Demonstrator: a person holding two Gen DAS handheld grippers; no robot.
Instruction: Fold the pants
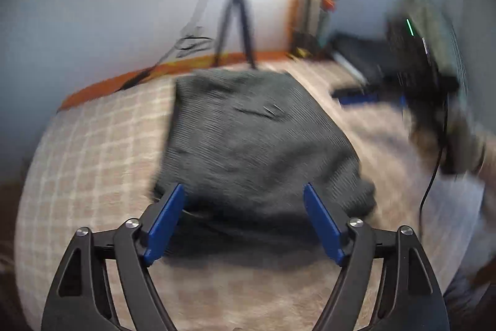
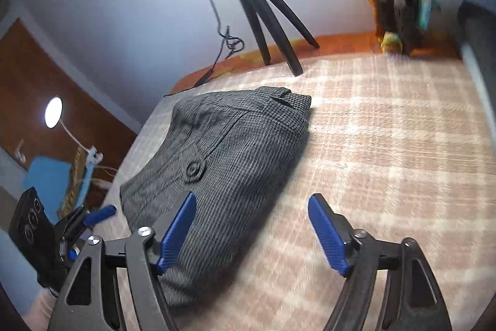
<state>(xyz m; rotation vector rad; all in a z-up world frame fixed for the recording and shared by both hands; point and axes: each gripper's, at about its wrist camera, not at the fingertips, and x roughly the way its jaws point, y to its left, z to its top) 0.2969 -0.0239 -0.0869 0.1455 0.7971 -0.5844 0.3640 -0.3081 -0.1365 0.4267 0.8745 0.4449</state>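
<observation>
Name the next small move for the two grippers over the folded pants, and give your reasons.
Probably draw both back. The grey pants already lie in a compact folded bundle on the checked bedspread, and the left gripper and right gripper are open, holding nothing.

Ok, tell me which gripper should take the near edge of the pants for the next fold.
Probably left. The left gripper is open and squared on the near edge of the pants, which lies between its fingers. The right gripper is open too, but mostly over bare bedspread.
</observation>
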